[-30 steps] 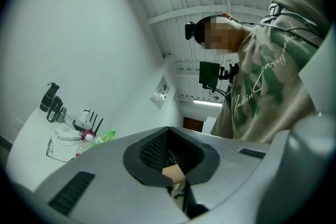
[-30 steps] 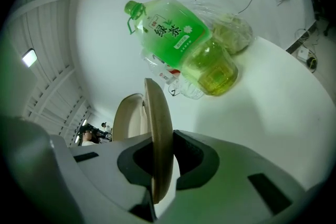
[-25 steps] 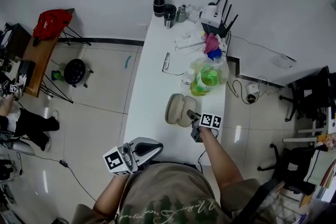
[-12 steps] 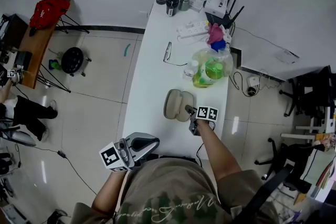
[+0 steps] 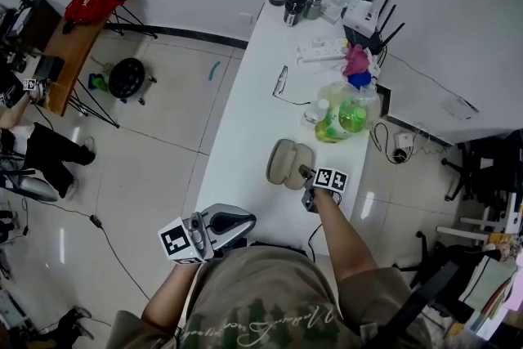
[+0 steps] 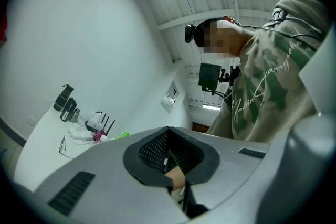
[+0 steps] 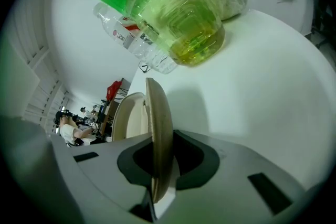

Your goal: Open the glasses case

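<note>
Only your viewpoint swings since a second ago, the desk [image 5: 245, 135] sliding right in view; the glasses case [image 5: 290, 163] lies splayed as before, your right gripper [image 5: 306, 173] still on it.

You've got the job all but done, I'd say: the case sits near the desk's front edge with both halves spread, pale lining showing, and your right fingers are narrow, pinching the rim of the lid [image 7: 160, 134]. Letting go looks like all that's left. Your left gripper [image 5: 243, 221] hangs off the near edge, fingers closed on nothing. For writing, the green bottle [image 7: 168, 2] reads "绿茶". The clear bottle [image 7: 142, 42] beside it has a red-and-white label too small to read.
</note>
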